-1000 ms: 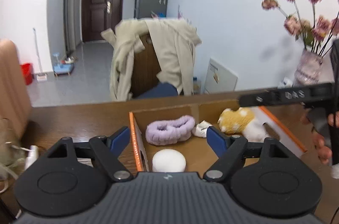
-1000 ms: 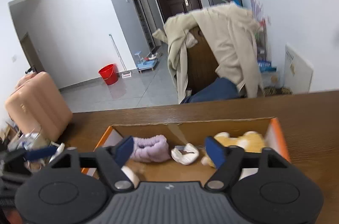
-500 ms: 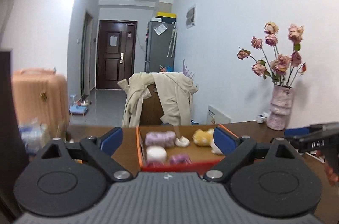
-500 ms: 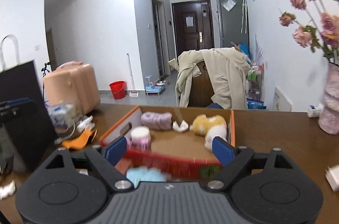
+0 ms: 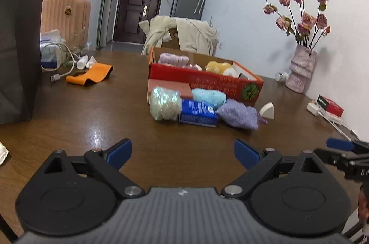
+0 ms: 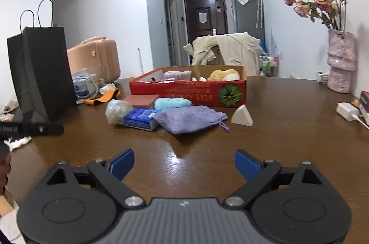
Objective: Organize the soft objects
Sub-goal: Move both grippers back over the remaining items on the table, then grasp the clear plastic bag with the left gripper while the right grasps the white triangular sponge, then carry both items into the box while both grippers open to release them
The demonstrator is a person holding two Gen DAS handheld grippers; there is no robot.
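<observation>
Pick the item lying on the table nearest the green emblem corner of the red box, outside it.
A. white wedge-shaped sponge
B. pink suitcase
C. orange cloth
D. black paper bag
A: the white wedge-shaped sponge sits on the table just in front of the red box, below its green emblem corner.

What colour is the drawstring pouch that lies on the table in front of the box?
Light purple. The pouch shows best in the right wrist view.
</observation>
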